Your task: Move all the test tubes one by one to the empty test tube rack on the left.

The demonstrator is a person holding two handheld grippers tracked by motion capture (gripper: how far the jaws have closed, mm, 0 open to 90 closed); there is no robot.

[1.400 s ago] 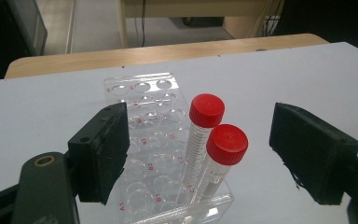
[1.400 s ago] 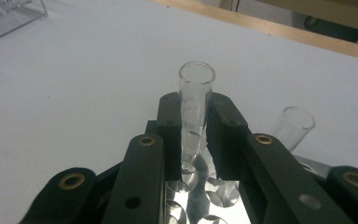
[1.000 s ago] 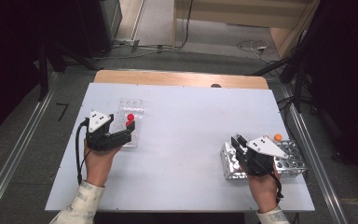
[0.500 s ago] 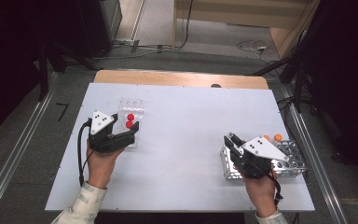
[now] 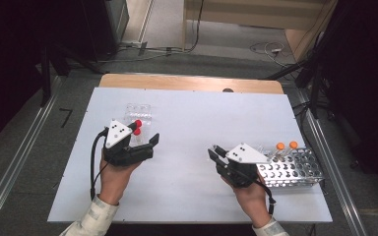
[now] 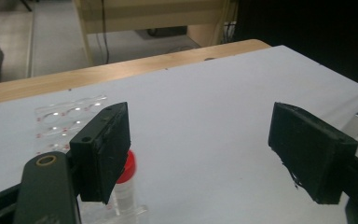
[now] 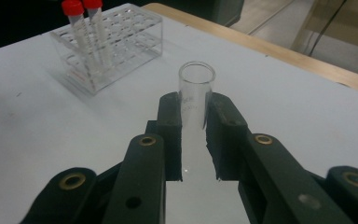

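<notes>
- Right gripper (image 7: 193, 140): its jaws are closed on an open, capless glass tube (image 7: 195, 95), which stands upright between the pads with its rim above them. In the high view this gripper (image 5: 215, 155) sits at the near right of the table (image 5: 192, 118), pointing left, held in the right hand (image 5: 248, 194).
- Just to its right in the high view is the metal rack (image 5: 290, 169), with two orange-capped tubes (image 5: 285, 146) standing at its far edge.
- Left gripper (image 6: 198, 149): jaws spread wide, with bare table between them. In the high view it (image 5: 152, 143) is at the near left, held in the left hand (image 5: 113, 177).
- A red-capped tube (image 6: 126, 179) stands just behind its left jaw.
- The clear rack (image 7: 109, 46) lies beyond the right gripper, well apart from it, with two red-capped tubes (image 7: 83, 11) upright at one end.
</notes>
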